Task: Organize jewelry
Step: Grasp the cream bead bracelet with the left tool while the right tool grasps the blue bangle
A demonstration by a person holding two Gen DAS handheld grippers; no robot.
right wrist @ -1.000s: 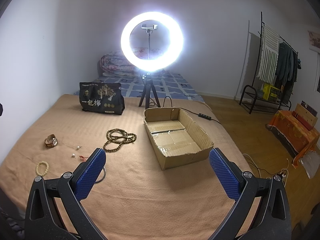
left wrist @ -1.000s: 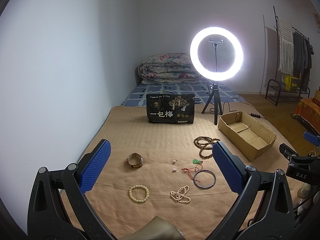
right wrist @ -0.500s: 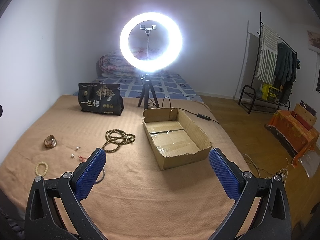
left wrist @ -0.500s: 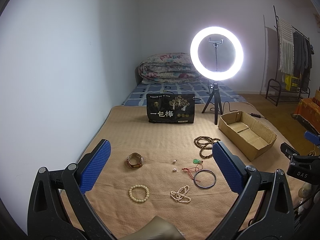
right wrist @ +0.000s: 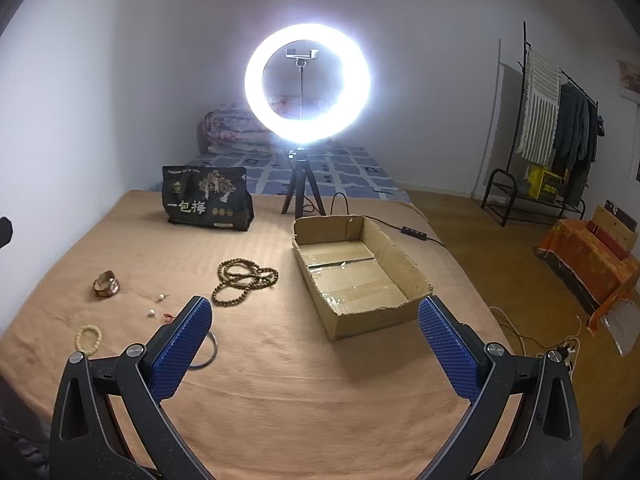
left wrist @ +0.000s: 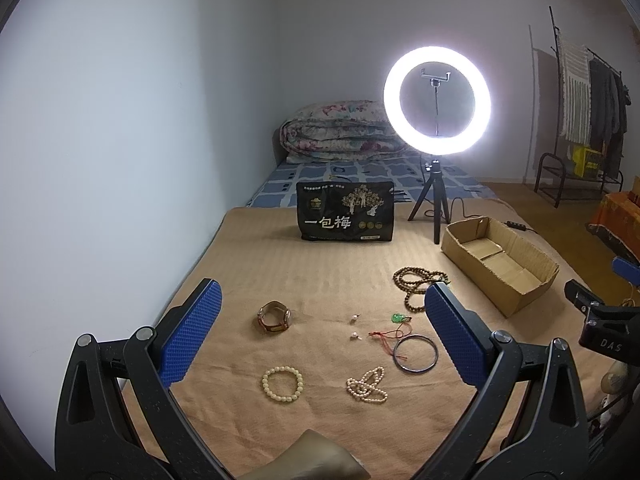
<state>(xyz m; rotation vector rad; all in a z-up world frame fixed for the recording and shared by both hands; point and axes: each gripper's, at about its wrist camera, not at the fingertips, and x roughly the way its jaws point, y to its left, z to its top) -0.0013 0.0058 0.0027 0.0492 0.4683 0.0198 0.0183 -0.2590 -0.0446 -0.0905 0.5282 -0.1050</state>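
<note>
Both your left gripper [left wrist: 320, 332] and right gripper [right wrist: 316, 344] stay spread and empty; only the right view drifted slightly toward the cardboard box [right wrist: 360, 276].

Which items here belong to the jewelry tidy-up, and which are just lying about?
Job: watch, cream bracelet, pearl strand, metal bangle, green pendant, wooden beads, cardboard box.
Lying about: black bag, ring light, folded quilt.

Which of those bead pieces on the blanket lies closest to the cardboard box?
The brown wooden bead strand, dark and looped in coils, lies nearest the cardboard box. The cream bead bracelet and pale pearl strand lie farther away.
</note>
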